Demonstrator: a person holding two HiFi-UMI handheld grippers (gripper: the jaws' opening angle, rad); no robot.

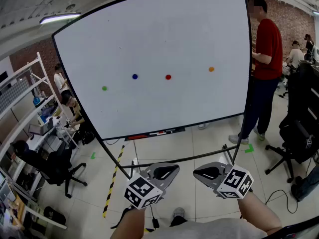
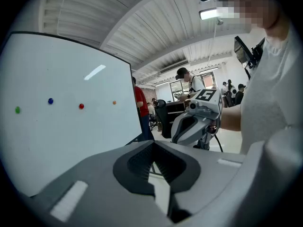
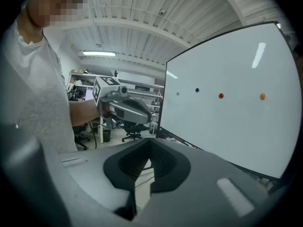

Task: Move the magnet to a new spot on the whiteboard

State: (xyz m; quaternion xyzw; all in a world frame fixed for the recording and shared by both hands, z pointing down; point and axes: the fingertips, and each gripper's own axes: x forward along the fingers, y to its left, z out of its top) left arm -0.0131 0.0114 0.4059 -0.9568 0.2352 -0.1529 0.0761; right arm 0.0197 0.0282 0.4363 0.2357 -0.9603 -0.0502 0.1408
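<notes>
Closest in, both grippers hang side by side below the bottom edge of the whiteboard, well short of its surface, each on a bare forearm. The left gripper has its two fingers brought fully together. In the left gripper view the grey tips meet, leaving only the dark ribbed hollow behind them, and nothing sits in that hollow. The right gripper is the same: its fingers are closed tip to tip, carrying nothing and touching nothing. The two noses angle toward each other and slightly downward, near one another but apart.

Up on the whiteboard a loose row of round magnets runs across its middle.
- The green magnet sits lowest and nearest the left edge.
- The blue magnet is next along.
- The red magnet lies about at the centre.
- The orange magnet sits a little higher, nearest the right edge.

All four cling to the board well apart from both grippers, and nothing marks out which one is to be moved.

A narrow tray runs along the whiteboard's bottom edge. A person in a red shirt stands just beside its right edge.
</notes>
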